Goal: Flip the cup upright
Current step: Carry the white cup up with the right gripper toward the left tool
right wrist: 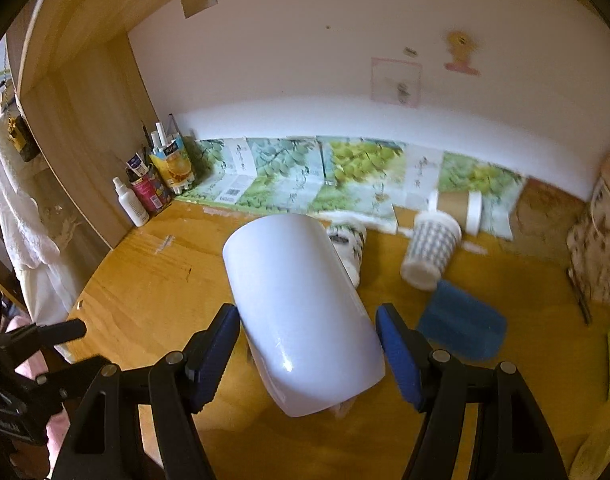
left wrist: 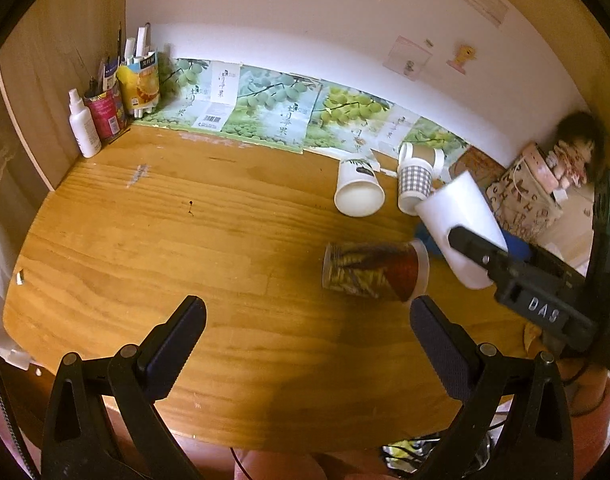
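Note:
My right gripper (right wrist: 308, 344) is shut on a plain white cup (right wrist: 301, 312) and holds it tilted above the wooden table (right wrist: 153, 280); the cup also shows in the left wrist view (left wrist: 461, 224) with the right gripper (left wrist: 471, 246) on it. A patterned clear cup (left wrist: 373, 270) lies on its side on the table. My left gripper (left wrist: 307, 320) is open and empty, just in front and left of the patterned cup.
A white paper cup (left wrist: 359, 190) and a checked cup (left wrist: 413, 186) stand rim-down at the back, with a brown cup (left wrist: 423, 156) lying behind them. A blue sponge (right wrist: 461, 324) lies right of the held cup. A spray bottle (left wrist: 83, 126) and pen holders (left wrist: 105, 110) stand back left.

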A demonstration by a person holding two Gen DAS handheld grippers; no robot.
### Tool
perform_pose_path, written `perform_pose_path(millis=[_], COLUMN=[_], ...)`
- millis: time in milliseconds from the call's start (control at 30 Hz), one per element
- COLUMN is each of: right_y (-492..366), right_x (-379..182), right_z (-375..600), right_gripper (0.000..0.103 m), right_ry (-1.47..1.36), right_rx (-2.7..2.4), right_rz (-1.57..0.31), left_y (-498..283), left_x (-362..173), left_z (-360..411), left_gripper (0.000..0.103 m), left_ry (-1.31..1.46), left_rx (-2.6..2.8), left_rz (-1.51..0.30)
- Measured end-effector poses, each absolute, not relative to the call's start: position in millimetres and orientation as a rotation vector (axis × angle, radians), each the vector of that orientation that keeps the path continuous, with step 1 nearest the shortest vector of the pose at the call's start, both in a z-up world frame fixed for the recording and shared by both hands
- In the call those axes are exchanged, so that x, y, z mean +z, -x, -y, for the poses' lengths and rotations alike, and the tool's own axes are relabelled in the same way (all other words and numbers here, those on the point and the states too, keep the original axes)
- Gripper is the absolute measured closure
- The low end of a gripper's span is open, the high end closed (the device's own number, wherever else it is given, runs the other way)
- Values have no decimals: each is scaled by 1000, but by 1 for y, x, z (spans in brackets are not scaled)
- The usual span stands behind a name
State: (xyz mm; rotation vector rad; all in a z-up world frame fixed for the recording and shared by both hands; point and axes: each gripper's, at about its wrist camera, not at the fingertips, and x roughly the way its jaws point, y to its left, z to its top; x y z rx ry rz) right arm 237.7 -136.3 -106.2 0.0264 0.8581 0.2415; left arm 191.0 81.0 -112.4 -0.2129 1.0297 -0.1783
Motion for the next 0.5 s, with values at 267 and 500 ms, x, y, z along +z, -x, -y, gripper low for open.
perform_pose_path(millis=[267,500], right_y=[-189,-159], right_x=[-130,-160], right_z=[151,163], right_gripper=[32,32], right_ry=[-96,-192], right_rx=[201,192], right_rz=[-885,-932], left_y=[-157,-149], left_x=[-115,-128], left_z=[-64,-52], left_gripper=[2,2], left_ry=[149,91], left_rx=[-141,-135], left_rz=[-999,-1030])
